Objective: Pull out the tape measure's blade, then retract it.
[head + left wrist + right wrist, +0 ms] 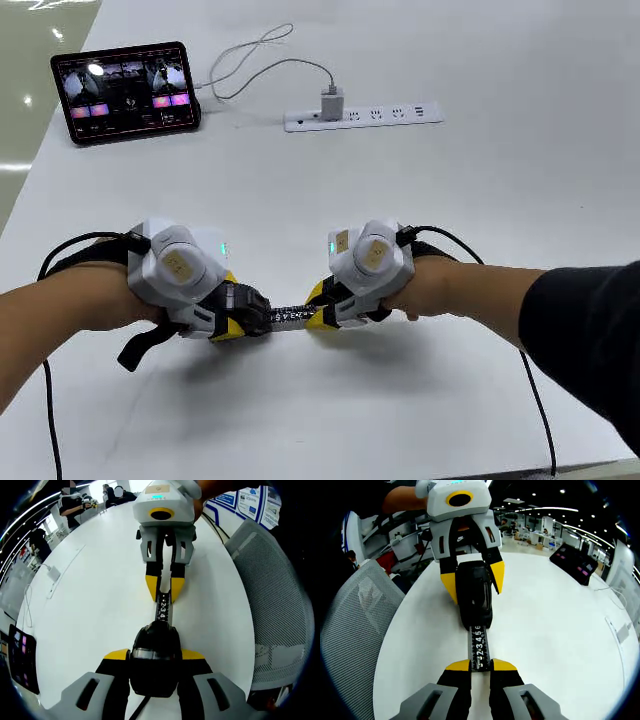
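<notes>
Tape measure body clamped in left gripper as anchor, at counter level. Right gripper pinches blade tip, short length out, probably mid-pull. Tablet, power strip far back.

On the white table, a lit tablet sits at ten o'clock. A power strip at twelve carries a white charger, its cable looping toward the tablet. In the left gripper view, a grey mesh chair stands at three o'clock.
</notes>
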A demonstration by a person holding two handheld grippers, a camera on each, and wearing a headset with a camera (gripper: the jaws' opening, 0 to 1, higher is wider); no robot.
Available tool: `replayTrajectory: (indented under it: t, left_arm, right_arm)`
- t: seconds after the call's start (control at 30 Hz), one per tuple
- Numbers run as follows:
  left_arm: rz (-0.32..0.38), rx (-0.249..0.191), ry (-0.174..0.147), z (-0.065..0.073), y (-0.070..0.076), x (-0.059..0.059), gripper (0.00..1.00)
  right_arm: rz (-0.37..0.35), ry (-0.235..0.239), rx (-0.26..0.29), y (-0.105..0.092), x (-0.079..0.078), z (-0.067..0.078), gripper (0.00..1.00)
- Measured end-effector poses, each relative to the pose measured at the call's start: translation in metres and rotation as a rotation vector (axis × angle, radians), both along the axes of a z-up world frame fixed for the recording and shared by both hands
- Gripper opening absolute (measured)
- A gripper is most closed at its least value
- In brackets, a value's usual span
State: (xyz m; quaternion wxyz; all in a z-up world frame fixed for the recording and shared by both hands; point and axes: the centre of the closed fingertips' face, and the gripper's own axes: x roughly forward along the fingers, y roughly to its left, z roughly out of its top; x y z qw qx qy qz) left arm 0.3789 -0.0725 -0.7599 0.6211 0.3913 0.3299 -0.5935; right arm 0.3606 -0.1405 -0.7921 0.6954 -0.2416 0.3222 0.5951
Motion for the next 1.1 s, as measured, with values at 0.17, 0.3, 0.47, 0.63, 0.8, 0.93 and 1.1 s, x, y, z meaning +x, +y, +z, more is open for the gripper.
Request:
replayTrajectory:
  t: [0.17, 0.3, 0.47, 0.63, 0.8, 0.93, 1.1]
  left_arm:
    - [0.0, 0.0, -0.001, 0.0, 0.0, 0.0, 0.31]
    - [0.0, 0.0, -0.002, 0.0, 0.0, 0.0, 0.31]
    - [0.001, 0.0, -0.001, 0.0, 0.001, 0.001, 0.31]
    - [0.002, -0.001, -0.002, -0.001, 0.001, 0.001, 0.31]
    - [0.001, 0.0, -0.001, -0.001, 0.001, 0.001, 0.31]
    - [0.001, 0.0, -0.001, -0.001, 0.001, 0.002, 0.31]
    - [0.001, 0.001, -0.003, -0.001, 0.001, 0.002, 0.31]
  right_arm:
    - [0.001, 0.003, -0.008, -0.004, -0.001, 0.0, 0.09]
    - [-0.004, 0.005, -0.008, -0.009, -0.002, 0.0, 0.09]
    - [-0.003, 0.003, -0.019, -0.013, -0.002, 0.0, 0.09]
    - [-0.009, 0.011, -0.017, -0.017, -0.003, 0.0, 0.09]
    - [-0.006, 0.01, -0.023, -0.02, -0.004, 0.0, 0.09]
    - [-0.01, 0.012, -0.023, -0.023, -0.004, 0.0, 0.09]
    - [-0.006, 0.004, -0.03, -0.027, -0.005, 0.0, 0.09]
